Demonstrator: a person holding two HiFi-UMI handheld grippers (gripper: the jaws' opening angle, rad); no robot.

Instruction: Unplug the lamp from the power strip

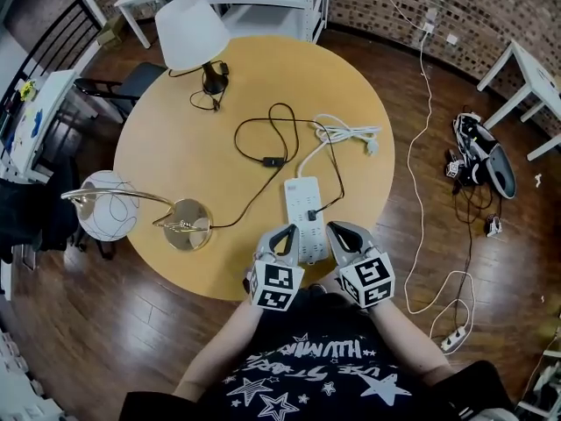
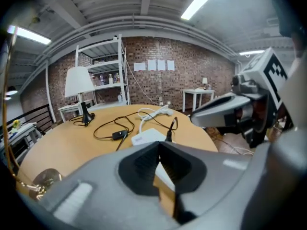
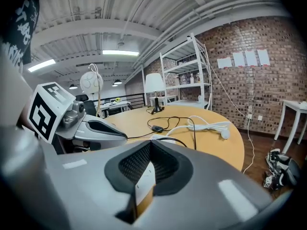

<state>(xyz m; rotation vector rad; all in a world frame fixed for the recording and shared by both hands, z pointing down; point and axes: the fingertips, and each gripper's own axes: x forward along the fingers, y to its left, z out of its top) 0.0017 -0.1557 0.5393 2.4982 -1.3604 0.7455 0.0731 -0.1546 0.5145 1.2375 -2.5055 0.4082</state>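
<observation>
A white power strip point(image 1: 302, 204) lies on the round wooden table point(image 1: 175, 156), with one black plug point(image 1: 321, 205) in its right side. The plug's black cord loops back past an inline switch point(image 1: 273, 160) toward the gold lamp's base point(image 1: 187, 224). That lamp's globe point(image 1: 110, 205) hangs over the table's left edge. My left gripper point(image 1: 283, 235) and right gripper point(image 1: 338, 233) flank the strip's near end, both shut and holding nothing. The left gripper view shows the strip point(image 2: 146, 137) and plug point(image 2: 169, 134) past the left gripper point(image 2: 159, 163). The right gripper point(image 3: 149, 172) points along the strip point(image 3: 160, 139).
A white-shade lamp point(image 1: 190, 32) stands at the table's far side, its cord bunched by its base point(image 1: 213, 82). The strip's coiled white cable point(image 1: 351, 133) lies far right. On the floor to the right are a cable, another power strip point(image 1: 451, 338) and a bag point(image 1: 480, 158).
</observation>
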